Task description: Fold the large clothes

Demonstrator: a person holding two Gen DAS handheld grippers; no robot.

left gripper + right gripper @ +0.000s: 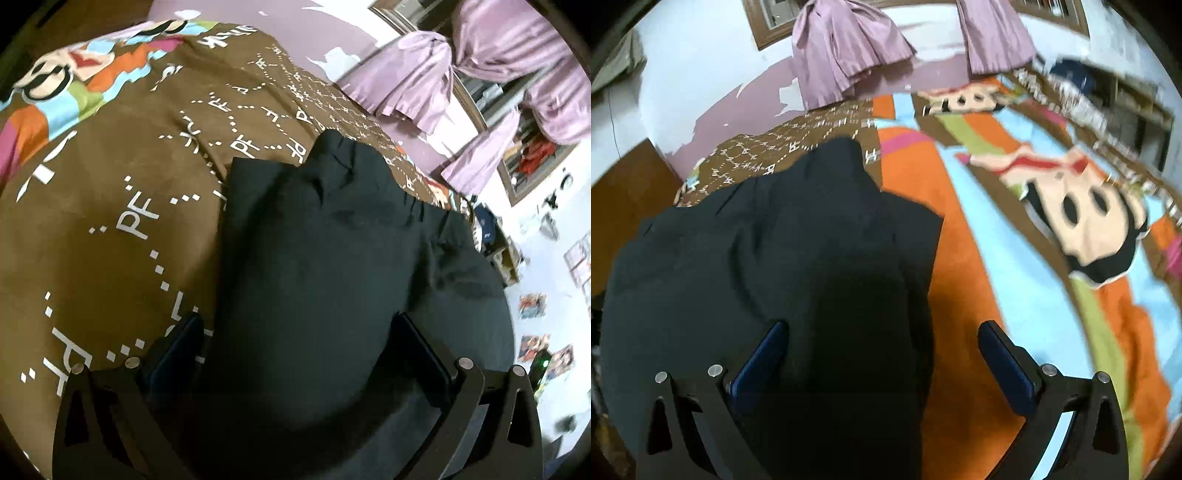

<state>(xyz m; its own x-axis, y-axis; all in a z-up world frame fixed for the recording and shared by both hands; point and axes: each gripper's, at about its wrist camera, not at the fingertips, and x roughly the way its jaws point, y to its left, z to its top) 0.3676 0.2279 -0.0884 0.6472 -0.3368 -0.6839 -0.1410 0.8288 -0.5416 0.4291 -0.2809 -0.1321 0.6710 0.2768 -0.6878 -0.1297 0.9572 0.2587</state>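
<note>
A large black garment (332, 251) lies spread on a brown bedspread (110, 184) printed with white letters. My left gripper (299, 325) hovers over the garment's near part, its fingers wide open with only cloth below them. The same black garment (775, 240) fills the left and middle of the right wrist view. My right gripper (882, 332) is open above the garment's right edge. Its left finger (764, 354) is over the black cloth and its right finger (1004, 358) is over the orange bedspread (960, 258). Neither gripper holds anything.
The bedspread has a colourful cartoon print (1089, 221) to the right. Purple curtains (424, 81) hang on the wall beyond the bed. A dark shelf with items (1108, 96) stands at the far right, and a brown headboard (620, 203) borders the bed's left.
</note>
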